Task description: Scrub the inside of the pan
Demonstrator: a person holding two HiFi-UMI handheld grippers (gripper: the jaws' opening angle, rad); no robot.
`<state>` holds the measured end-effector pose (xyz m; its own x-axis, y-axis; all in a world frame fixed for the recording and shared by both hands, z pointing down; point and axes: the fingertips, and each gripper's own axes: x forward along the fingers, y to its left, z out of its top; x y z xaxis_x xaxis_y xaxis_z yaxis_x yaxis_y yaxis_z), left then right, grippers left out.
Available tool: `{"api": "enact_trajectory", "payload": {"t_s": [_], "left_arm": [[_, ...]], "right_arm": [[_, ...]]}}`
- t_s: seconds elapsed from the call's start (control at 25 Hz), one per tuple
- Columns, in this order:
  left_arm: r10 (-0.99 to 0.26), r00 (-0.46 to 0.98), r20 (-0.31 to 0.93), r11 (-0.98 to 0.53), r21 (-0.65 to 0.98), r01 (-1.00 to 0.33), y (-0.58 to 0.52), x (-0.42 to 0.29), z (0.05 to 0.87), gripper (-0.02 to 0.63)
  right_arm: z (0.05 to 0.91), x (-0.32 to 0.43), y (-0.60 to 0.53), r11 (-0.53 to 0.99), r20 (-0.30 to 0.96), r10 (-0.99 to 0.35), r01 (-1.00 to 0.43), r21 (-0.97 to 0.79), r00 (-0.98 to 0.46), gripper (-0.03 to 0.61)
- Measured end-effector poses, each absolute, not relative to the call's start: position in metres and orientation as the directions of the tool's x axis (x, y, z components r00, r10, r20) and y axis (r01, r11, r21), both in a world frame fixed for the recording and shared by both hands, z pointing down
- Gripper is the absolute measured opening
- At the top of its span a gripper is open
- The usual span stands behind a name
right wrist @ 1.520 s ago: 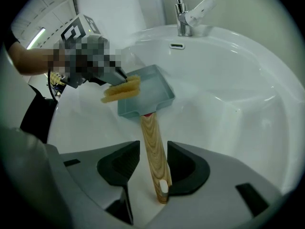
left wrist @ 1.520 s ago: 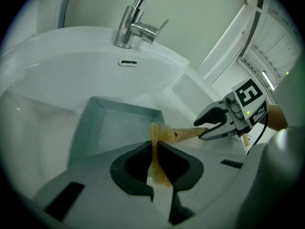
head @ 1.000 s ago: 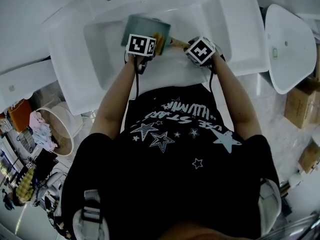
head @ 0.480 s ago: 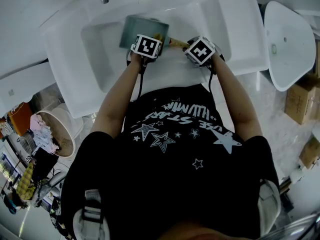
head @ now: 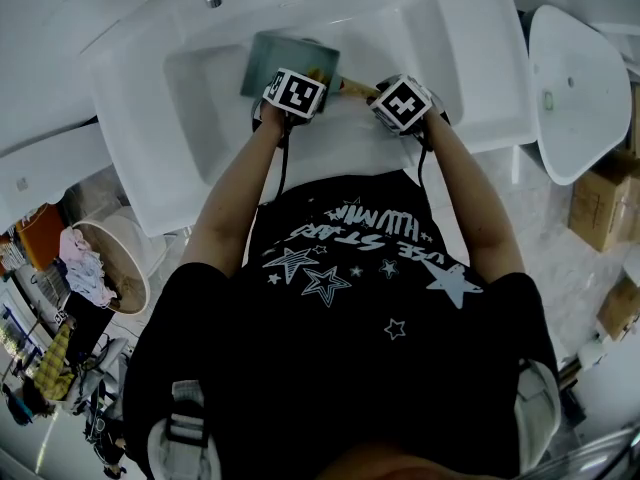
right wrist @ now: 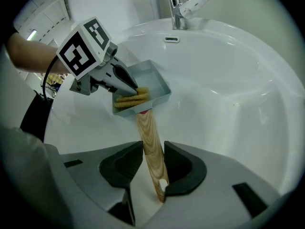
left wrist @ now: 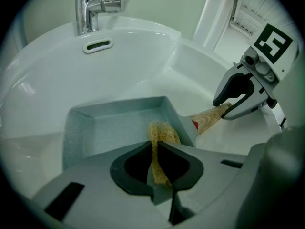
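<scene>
A square grey-blue pan [head: 275, 60] with a wooden handle [head: 352, 87] lies in the white sink [head: 150, 78]. My left gripper [left wrist: 156, 147] is shut on a yellow sponge [left wrist: 162, 133], which it presses onto the pan's floor [left wrist: 114, 128] at the corner next to the handle. The right gripper view shows the sponge [right wrist: 131, 99] flat inside the pan [right wrist: 155, 82] under the left gripper [right wrist: 136, 92]. My right gripper [right wrist: 153, 151] is shut on the wooden handle [right wrist: 148, 137] near its end and holds the pan tilted over the basin.
A chrome faucet [left wrist: 93, 6] and an overflow slot [left wrist: 97, 45] stand at the back of the sink. To the right, a second white basin [head: 575, 88] and cardboard boxes [head: 600, 208]. A round basket of cloths [head: 100, 263] sits on the floor at the left.
My left gripper has slid the sponge a little to the right, toward the handle side of the pan. The right gripper and the handle have stayed put.
</scene>
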<state>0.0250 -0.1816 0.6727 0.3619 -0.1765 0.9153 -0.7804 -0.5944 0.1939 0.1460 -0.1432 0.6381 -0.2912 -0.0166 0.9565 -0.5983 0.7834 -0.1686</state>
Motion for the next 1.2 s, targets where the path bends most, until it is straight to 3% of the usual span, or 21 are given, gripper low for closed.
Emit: {"api": "enact_trajectory", "payload": {"t_s": [0.96,1.2], "left_arm": [[-0.307,0.071,0.949,-0.659,-0.158,-0.736,-0.220,-0.070,0.673,0.043],[-0.307,0.062,0.950,-0.632,-0.155,-0.759,-0.222,-0.075,0.674,0.043]], "right_arm": [[0.641,0.147,-0.145,0.782,0.959,-0.026,-0.604,-0.155,-0.281,0.135],[0.642,0.147,-0.145,0.779,0.961,-0.027,-0.608,-0.153,-0.276,0.135]]}}
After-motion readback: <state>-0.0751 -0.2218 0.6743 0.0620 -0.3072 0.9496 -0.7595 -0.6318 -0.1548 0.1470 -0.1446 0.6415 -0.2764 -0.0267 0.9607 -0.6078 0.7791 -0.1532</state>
